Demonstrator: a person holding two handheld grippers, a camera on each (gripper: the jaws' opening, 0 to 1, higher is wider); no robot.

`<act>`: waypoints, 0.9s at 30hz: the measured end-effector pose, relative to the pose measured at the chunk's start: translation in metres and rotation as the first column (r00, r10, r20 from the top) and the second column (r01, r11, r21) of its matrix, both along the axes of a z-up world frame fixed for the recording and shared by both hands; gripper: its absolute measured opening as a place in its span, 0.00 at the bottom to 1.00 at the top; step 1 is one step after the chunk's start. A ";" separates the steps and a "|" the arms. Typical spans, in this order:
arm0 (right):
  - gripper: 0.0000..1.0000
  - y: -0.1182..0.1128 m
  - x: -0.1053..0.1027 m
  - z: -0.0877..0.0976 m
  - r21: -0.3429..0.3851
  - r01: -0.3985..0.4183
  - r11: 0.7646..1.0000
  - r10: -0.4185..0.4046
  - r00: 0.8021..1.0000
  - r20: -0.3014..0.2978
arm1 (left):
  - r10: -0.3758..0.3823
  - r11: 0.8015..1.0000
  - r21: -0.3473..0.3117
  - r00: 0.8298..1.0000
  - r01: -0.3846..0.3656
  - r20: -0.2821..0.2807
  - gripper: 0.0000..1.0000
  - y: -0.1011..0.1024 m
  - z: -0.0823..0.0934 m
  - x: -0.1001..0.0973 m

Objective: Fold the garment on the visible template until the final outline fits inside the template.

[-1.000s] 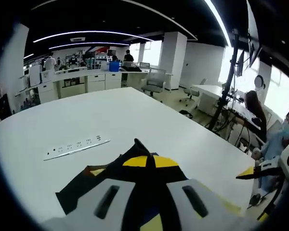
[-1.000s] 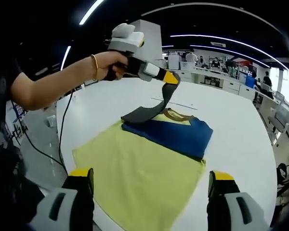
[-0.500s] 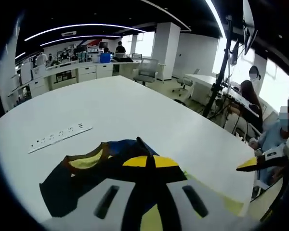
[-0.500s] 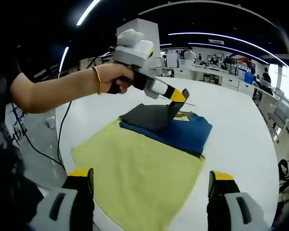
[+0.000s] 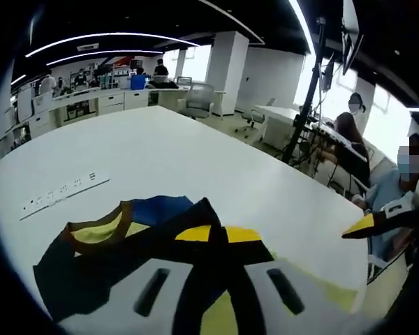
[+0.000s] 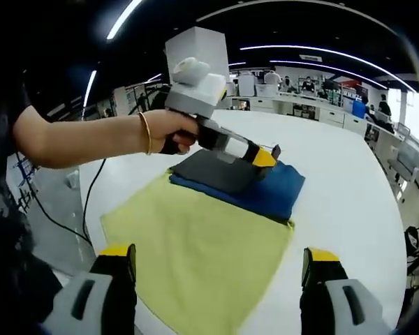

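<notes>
Right gripper view shows the left gripper [image 6: 265, 155] low over the garment [image 6: 265, 192], its jaws pinched on a dark flap [image 6: 213, 169] laid across the blue body, probably to narrow the outline. The garment lies at the far end of the yellow template [image 6: 195, 251] on the white table [image 6: 349, 195]. The right gripper [image 6: 220, 276] hovers with jaws spread wide, empty, likely keeping clear.

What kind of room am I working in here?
Probably an open-plan office or lab: white counters along the far wall, a grey swivel office chair, and people seated at desks beside the large white table.
</notes>
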State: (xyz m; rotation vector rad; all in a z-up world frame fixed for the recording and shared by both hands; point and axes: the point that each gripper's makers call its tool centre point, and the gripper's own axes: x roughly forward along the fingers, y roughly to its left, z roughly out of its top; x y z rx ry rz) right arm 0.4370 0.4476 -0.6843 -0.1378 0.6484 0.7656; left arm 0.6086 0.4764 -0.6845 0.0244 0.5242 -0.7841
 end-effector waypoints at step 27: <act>1.00 0.010 -0.008 0.000 0.010 -0.131 0.991 0.131 0.991 -0.019 | 0.094 0.996 -0.006 0.993 -0.094 0.076 0.99 0.086 0.008 -0.014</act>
